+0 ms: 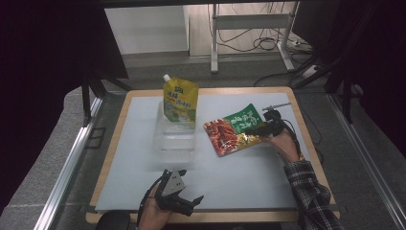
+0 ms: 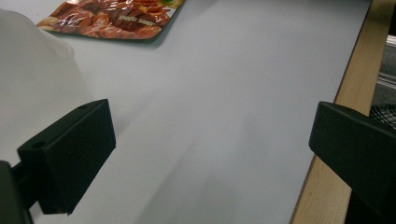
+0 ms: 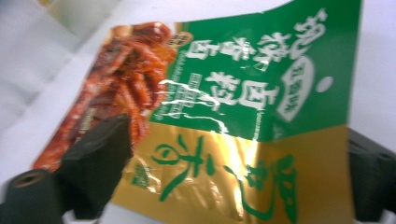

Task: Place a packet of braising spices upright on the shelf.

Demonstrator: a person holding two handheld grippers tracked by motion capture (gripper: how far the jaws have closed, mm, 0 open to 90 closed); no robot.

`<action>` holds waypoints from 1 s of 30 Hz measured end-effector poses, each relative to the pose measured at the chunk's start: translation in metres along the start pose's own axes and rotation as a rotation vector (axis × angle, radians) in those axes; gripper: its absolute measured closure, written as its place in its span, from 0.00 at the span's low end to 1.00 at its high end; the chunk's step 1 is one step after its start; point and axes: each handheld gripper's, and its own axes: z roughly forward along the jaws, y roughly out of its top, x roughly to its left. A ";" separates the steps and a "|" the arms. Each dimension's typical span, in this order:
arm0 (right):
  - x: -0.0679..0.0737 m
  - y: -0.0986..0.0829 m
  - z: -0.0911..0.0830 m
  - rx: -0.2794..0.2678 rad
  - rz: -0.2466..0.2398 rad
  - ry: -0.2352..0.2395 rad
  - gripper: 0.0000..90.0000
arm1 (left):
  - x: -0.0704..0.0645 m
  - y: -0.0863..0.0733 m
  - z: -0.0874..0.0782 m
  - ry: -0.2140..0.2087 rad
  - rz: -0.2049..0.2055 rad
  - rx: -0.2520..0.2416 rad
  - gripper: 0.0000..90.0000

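left claw (image 1: 191,203): jaws wide apart | right claw (image 1: 253,130): jaws apart

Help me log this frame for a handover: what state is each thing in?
Green, gold and red foil snack packet: lying flat, between the right gripper's open fingers.
Yellow spouted drink pouch: upright in the clear plastic box, cap on.
Right gripper: open.
Left gripper: open, holding nothing.

Wooden-edged table (image 1: 114,143) w/ pale grey-white mat (image 1: 249,172) over its top. On mat: clear plastic tub (image 1: 174,136), well ahead of left gripper (image 1: 184,203), w/ yellow spouted pouch (image 1: 180,99) standing in it; flat red-green-gold foil snack packet (image 1: 233,129) just left of right gripper (image 1: 258,130), its near edge between that gripper's jaws.
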 end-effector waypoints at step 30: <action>0.012 0.008 -0.006 0.007 -0.065 -0.192 0.99 | 0.000 0.000 0.001 0.012 0.011 0.012 0.01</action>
